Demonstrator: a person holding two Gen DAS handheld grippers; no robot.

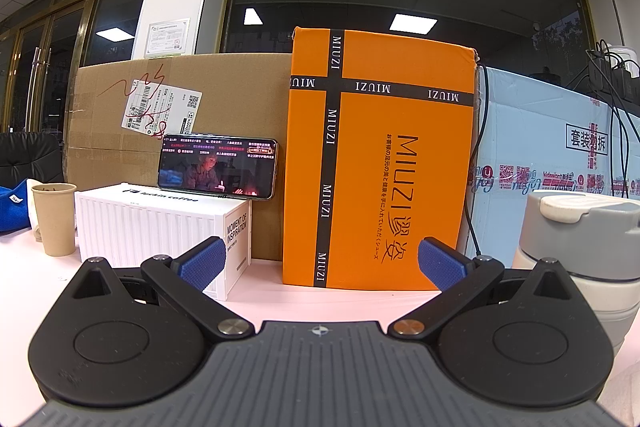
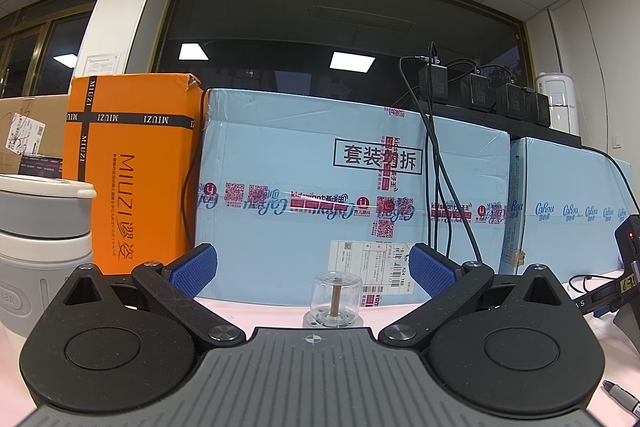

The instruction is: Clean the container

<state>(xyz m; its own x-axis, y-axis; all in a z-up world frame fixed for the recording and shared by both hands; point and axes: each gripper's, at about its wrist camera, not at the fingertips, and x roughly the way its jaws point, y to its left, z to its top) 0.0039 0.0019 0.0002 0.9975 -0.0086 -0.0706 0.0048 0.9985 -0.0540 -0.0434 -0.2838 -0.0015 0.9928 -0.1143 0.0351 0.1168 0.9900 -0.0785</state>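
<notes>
Right gripper [image 2: 313, 269]: jaws apart, empty, level over table [image 2: 260, 311]. Small clear glass dome on a base [image 2: 335, 301] just ahead, between the fingers. Left gripper [image 1: 322, 263]: jaws apart, empty. Grey-white lidded container [image 1: 580, 255] on its right, near. Likely rigid, smooth, slippery; grip the ribbed body. Orange MIUZI box [image 1: 380, 163] behind.

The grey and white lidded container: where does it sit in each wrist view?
Left wrist view: the grey and white lidded container stands at the right edge, beside the right finger.
Right wrist view: it stands at the left edge.
Shared landmark: the orange MIUZI cardboard box.
</notes>
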